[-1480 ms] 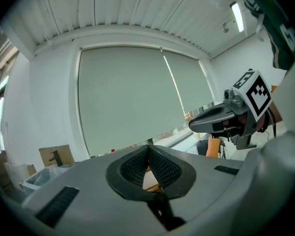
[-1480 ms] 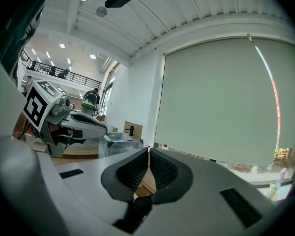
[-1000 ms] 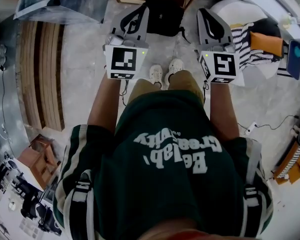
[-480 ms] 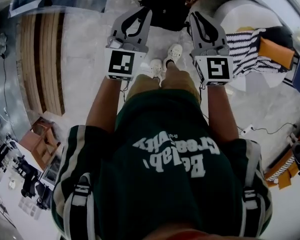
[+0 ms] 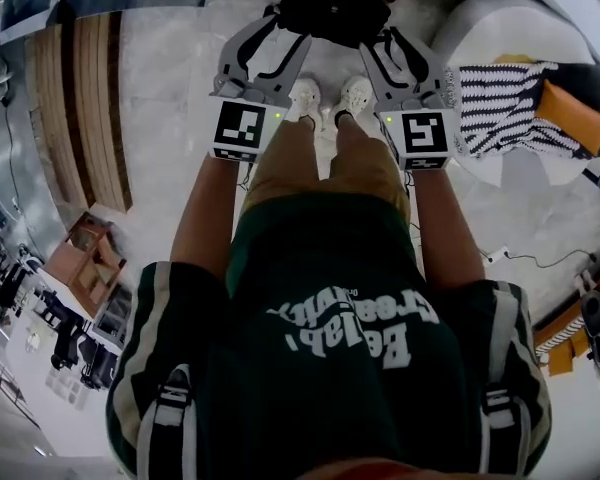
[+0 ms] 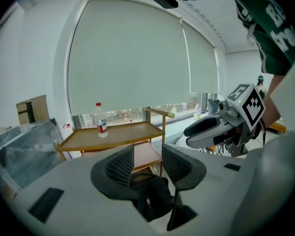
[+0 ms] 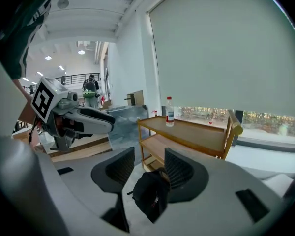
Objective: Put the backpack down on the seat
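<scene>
A black backpack (image 5: 332, 3) sits on the floor in front of a wooden cart, just past my shoes. My left gripper (image 5: 275, 40) reaches toward its left side and my right gripper (image 5: 392, 46) toward its right side. Both pairs of jaws are opening, and no pad presses on anything. In the left gripper view the backpack (image 6: 150, 195) shows low beyond the left gripper (image 6: 147, 163), apart from the pads. The right gripper view has the backpack (image 7: 150, 193) below the right gripper (image 7: 148, 166). A white seat (image 5: 510, 28) stands at the upper right.
The wooden cart (image 6: 113, 134) has two shelves and a water bottle (image 6: 101, 120) on top. A striped cloth (image 5: 505, 108) and an orange cushion (image 5: 575, 113) lie by the seat. Wooden slats (image 5: 75, 138) lie on the floor at left. A cable (image 5: 540, 253) runs along the right.
The person has stepped forward, so both grippers now sit closer to the backpack. Both pairs of jaws have spread apart from shut.
</scene>
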`<state>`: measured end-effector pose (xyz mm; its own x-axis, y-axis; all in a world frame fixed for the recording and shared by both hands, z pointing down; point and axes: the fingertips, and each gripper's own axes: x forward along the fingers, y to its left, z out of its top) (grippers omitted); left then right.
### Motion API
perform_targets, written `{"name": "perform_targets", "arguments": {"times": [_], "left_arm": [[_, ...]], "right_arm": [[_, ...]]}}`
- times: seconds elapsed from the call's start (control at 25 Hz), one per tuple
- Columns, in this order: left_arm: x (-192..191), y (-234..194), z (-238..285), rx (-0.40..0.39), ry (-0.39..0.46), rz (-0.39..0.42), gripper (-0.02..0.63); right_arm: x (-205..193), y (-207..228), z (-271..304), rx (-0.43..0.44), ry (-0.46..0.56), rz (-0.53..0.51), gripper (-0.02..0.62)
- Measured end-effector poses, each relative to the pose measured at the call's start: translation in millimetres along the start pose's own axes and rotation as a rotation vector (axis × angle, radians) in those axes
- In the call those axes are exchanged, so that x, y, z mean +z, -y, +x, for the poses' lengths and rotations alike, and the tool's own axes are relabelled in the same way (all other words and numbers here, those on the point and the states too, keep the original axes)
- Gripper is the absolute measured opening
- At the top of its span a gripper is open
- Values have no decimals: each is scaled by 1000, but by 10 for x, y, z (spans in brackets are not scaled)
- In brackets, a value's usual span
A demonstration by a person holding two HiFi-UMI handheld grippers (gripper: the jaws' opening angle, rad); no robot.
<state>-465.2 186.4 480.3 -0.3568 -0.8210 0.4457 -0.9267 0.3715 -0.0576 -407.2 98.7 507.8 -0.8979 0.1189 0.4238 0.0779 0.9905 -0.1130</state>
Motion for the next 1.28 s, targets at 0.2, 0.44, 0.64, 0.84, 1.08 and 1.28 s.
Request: {"name": "perform_targets", "arguments": {"times": [0.2, 0.44, 0.64, 0.84, 1.08, 1.28], "left_arm": [[-708, -204, 439, -50, -71, -47, 226], [-1740, -357, 1042, -130, -148, -73, 259], [-2687, -575, 1604, -151, -273, -131, 289], [-3439, -726, 2033, -188, -365, -187, 309], [-4211, -818, 2355, -239, -492, -249, 318], [-4479, -644, 2729, -304, -520, -240, 318]], "right_arm": [[-733, 83, 468, 23, -73, 62, 236], [-1649, 359, 1081, -8, -143, 86, 253], [-2456, 688, 1636, -25, -222, 98, 256], [-3242, 828, 2093, 17, -313, 148, 262], [-3832, 891, 2492, 113, -371, 191, 270], [-4117, 817, 2795, 208, -408, 172, 270]]}}
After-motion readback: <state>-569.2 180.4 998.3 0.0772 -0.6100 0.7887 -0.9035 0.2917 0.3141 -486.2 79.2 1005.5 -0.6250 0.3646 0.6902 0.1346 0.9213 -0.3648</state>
